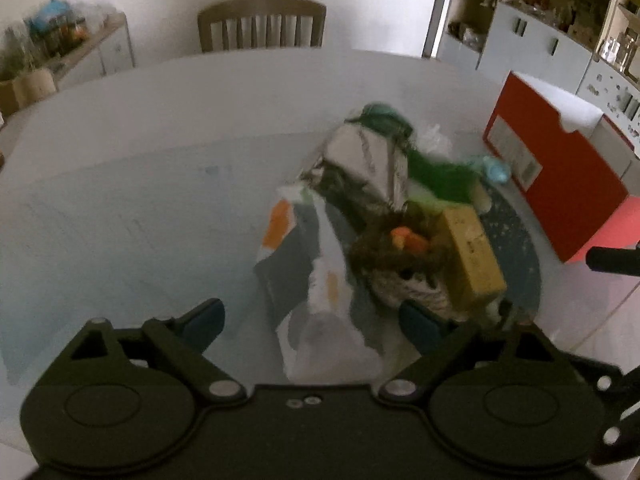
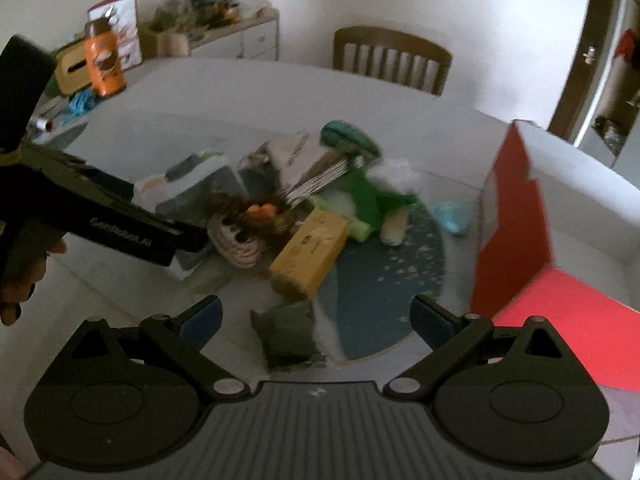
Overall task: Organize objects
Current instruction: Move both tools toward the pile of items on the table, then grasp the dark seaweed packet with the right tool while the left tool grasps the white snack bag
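Observation:
A heap of objects lies on a white table (image 1: 120, 184) around a round dark blue mat (image 2: 384, 280). It holds a yellow box (image 2: 310, 254), a brown furry toy (image 2: 252, 212) on a woven basket, a green soft toy (image 2: 368, 200), a stack of booklets (image 2: 312, 168), a white packet (image 1: 320, 280) and a small light blue item (image 2: 454, 216). A dark grey pouch (image 2: 286, 334) lies just ahead of my right gripper (image 2: 316, 320), which is open. My left gripper (image 1: 312, 320) is open above the white packet. An open red box (image 2: 516, 224) stands at the right.
A wooden chair (image 1: 262, 24) stands behind the table. A sideboard with clutter (image 2: 224, 28) lines the far wall. An orange bottle (image 2: 104, 60) and a tissue box stand at the table's far left. A hand (image 2: 20, 280) holds the left gripper's black body.

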Motion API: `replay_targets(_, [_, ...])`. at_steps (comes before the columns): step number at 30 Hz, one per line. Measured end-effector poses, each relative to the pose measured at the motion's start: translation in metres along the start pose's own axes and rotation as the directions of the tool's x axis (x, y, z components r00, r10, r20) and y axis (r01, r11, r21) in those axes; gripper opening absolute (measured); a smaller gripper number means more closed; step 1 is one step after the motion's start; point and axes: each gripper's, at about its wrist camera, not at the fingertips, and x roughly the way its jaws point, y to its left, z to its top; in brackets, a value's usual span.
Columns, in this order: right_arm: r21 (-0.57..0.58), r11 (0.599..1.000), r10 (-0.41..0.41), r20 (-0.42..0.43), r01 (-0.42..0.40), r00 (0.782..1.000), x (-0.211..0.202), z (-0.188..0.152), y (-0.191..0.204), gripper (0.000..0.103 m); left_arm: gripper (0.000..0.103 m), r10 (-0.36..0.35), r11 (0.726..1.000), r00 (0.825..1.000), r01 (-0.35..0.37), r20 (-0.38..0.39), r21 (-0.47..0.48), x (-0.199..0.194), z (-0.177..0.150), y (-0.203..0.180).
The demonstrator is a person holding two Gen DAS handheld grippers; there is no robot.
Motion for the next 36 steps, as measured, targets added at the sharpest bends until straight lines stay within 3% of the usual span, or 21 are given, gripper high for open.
replay_targets(9, [0.014, 1.0, 0.021, -0.074, -0.02, 0.997, 0.021, 0.0, 0.002, 0.087, 0.077, -0.07, 0.998, 0.996, 0.07, -0.055, -0.009, 0.012, 0.003, 0.015])
replay_targets(11, [0.015, 1.0, 0.022, -0.084, -0.021, 0.996, 0.024, 0.0, 0.003, 0.085, 0.065, -0.089, 0.996, 0.995, 0.088, -0.055, -0.023, 0.011, 0.003, 0.018])
replay_targets(16, [0.01, 1.0, 0.017, -0.112, -0.016, 0.994, 0.029, 0.001, 0.006, 0.073, 0.055, -0.12, 0.992, 0.992, 0.118, -0.045, -0.054, 0.01, 0.004, 0.023])
replay_targets(19, [0.013, 1.0, 0.023, -0.125, -0.021, 0.992, 0.03, 0.002, 0.007, 0.066, 0.042, -0.121, 0.991, 0.992, 0.118, -0.041, -0.066, 0.008, 0.002, 0.026])
replay_targets(27, [0.004, 0.999, 0.032, -0.162, -0.032, 0.986, 0.03, 0.002, 0.013, 0.046, 0.035, -0.117, 0.989, 0.993, 0.114, -0.028, -0.093, 0.0, -0.003, 0.031])
replay_targets(36, [0.044, 0.998, 0.042, -0.173, -0.035, 0.984, 0.026, 0.001, 0.008, 0.036, 0.034, -0.116, 0.991, 0.993, 0.118, 0.024, -0.062, -0.022, -0.004, 0.029])
